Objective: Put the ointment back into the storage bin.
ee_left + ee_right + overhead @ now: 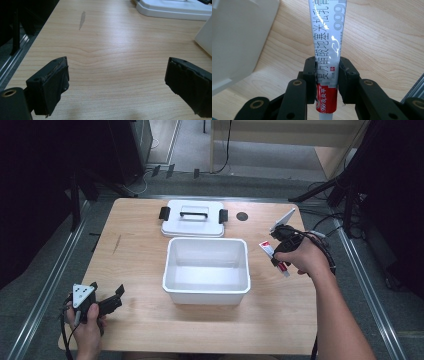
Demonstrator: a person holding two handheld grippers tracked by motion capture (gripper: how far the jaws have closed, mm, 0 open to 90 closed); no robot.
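Between the black jaws of your right claw (327,82), low in the middle of the right gripper view, a tube of ointment (329,42) was pinched tight near its red end, its silver body running straight up the frame over the wood. Seen from the high view, that claw (276,251) sat right of centre with the tube (274,256) held clear of the worktop (135,255), just beside the right wall of the open white box (206,292).

Your left claw (113,300) rested at the lower left of the high view, near the worktop's edge. Its jaws stood wide apart with nothing between them, and only bare wood showed past them in the left gripper view (117,82).

Beyond the box, toward the top of the frame, the white lid (192,226) lay flat with its handle up, touching nothing you held.

By the look of it, the step in hand was carrying the tube into the box. To do it well, you needed to keep the pinch firm, since the tube is soft and slick. You also needed to lift its hanging end above the rim before crossing left, then lower it to the box floor before letting go.
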